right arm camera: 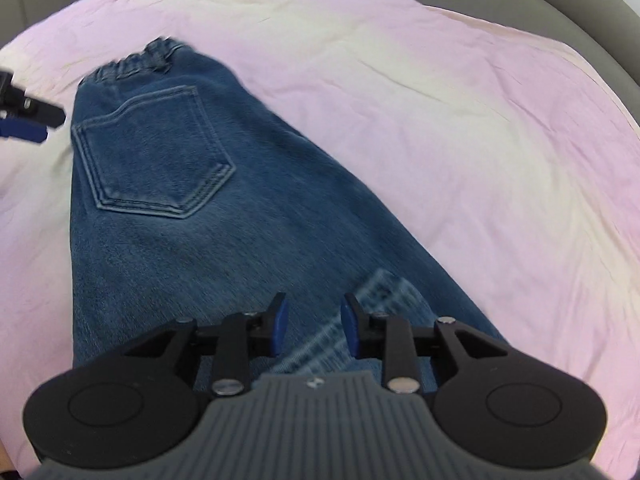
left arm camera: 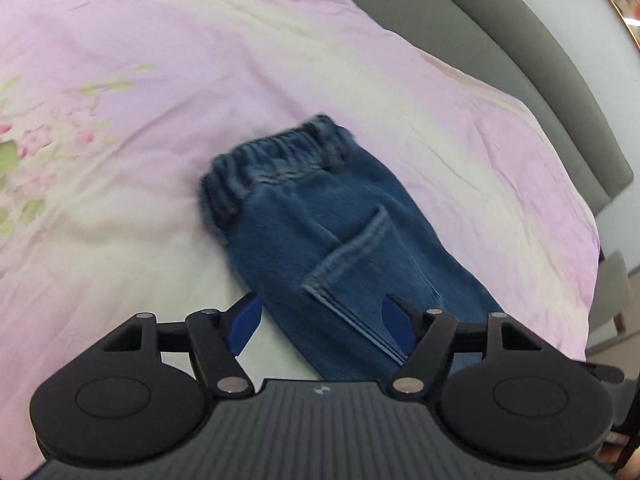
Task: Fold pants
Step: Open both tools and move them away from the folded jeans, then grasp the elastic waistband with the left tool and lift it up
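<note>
A: Where did the pants (right arm camera: 208, 216) lie?

B: Flat on the bed (right arm camera: 460, 128), on its pink cover, already doubled leg over leg, back pocket (right arm camera: 154, 152) up, waistband (left arm camera: 276, 156) at the far end.

A: And the claws?

B: The left claw (left arm camera: 322, 320) stood wide open over the near edge of the denim, holding nothing. The right claw (right arm camera: 314, 322) hovered partly open above the leg, also empty.

A: What could have gone wrong?

B: I'd judge a pinch catching only the top layer would have dragged the legs apart; the soft cover might have bunched too.

A: Anything in the way?

B: Nothing. Only a grey headboard (left arm camera: 500, 40) beyond the bedding.
</note>
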Tool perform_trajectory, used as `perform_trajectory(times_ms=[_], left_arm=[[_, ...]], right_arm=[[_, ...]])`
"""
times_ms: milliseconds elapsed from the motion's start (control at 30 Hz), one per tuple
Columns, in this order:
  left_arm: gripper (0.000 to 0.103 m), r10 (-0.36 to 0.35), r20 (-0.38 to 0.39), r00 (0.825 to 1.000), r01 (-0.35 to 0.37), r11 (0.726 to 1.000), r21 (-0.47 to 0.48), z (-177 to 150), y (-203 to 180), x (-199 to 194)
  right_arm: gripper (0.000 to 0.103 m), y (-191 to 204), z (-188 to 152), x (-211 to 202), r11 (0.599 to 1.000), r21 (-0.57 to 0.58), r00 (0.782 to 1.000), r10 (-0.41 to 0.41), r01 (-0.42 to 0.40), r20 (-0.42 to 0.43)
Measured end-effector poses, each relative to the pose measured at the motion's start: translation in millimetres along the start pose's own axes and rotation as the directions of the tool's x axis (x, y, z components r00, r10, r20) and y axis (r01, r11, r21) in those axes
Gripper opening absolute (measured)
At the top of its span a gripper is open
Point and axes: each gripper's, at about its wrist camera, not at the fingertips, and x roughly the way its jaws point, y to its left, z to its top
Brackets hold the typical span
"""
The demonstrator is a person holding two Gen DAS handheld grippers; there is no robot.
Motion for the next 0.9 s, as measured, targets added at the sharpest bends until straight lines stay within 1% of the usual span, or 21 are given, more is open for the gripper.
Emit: perform_trajectory(times_ms=[33, 67, 133, 200, 267, 400, 433, 500, 567, 700, 800, 867, 900], left_arm=[[0.081, -0.003, 0.0, 1.0, 0.003, 1.0, -0.026, 2.2, 6.7, 1.5], [0.081, -0.007, 0.005, 1.0, 0.007, 0.998, -0.061, 4.0, 14.3, 2.5], [0.081, -0.031, 0.016, 0.999, 0.032, 0.993, -0.115, 6.2, 26.1, 4.2], [0.081, -0.056, 0.023, 0.998, 0.059, 0.985, -0.16, 7.8, 35.1, 6.7], [0.082, -0.065, 0.039, 0.997, 0.071, 0.979, -0.193, 10.4, 41.7, 11.1], [0.084, -0.065, 0.055, 0.996, 0.076, 0.968, -0.239, 17.0, 44.0, 28.7], [0.084, -0.056, 0.048, 0.997, 0.066, 0.969, -0.239, 18.4, 42.3, 36.0], [0.084, -0.016, 0.037, 0.999, 0.024, 0.972, -0.234, 18.6, 38.9, 48.2], [0.084, 0.006, 0.024, 1.0, -0.001, 0.976, -0.219, 17.4, 36.9, 59.9], [0.087, 0.003, 0.031, 1.0, 0.002, 0.985, -0.173, 15.6, 33.1, 72.2], [0.088, -0.008, 0.033, 0.999, 0.014, 0.985, -0.172, 16.2, 32.0, 80.6], [0.084, -0.012, 0.043, 0.999, 0.019, 0.986, -0.166, 15.7, 30.7, 83.5], [0.08, -0.008, 0.047, 0.999, 0.016, 0.987, -0.159, 15.4, 30.2, 83.7]], right_arm=[[0.024, 1.1, 2.7, 2.3, 1.0, -0.023, 1.0, 0.005, -0.005, -0.011], [0.021, 2.3, 5.9, 5.2, 0.999, -0.044, 1.0, 0.011, -0.012, -0.019], [0.018, 3.6, 10.7, 9.4, 0.997, -0.077, 0.999, 0.021, -0.024, -0.037], [0.017, 6.0, 15.1, 10.9, 0.992, -0.127, 0.998, 0.008, -0.015, -0.06], [0.017, 4.7, 16.5, 8.1, 0.984, -0.177, 0.997, -0.006, -0.008, -0.079], [0.018, -13.5, 7.7, -1.8, 0.978, -0.208, 0.988, -0.012, -0.02, -0.153], [0.018, -17.4, 4.7, -0.5, 0.977, -0.214, 0.985, -0.019, -0.019, -0.173], [0.018, -23.8, -0.9, 8.5, 0.978, -0.204, 0.976, -0.018, -0.028, -0.218], [0.017, -27.5, -6.3, 19.8, 0.982, -0.183, 0.969, 0.005, -0.052, -0.249], [0.014, -28.9, -8.6, 37.6, 0.984, -0.156, 0.963, 0.046, -0.09, -0.265], [0.013, -33.9, -6.3, 46.4, 0.985, -0.131, 0.954, 0.071, -0.114, -0.292], [0.013, -35.6, -3.9, 51.0, 0.985, -0.122, 0.948, 0.078, -0.121, -0.309], [0.013, -35.3, -3.0, 52.2, 0.985, -0.125, 0.947, 0.076, -0.121, -0.313]])
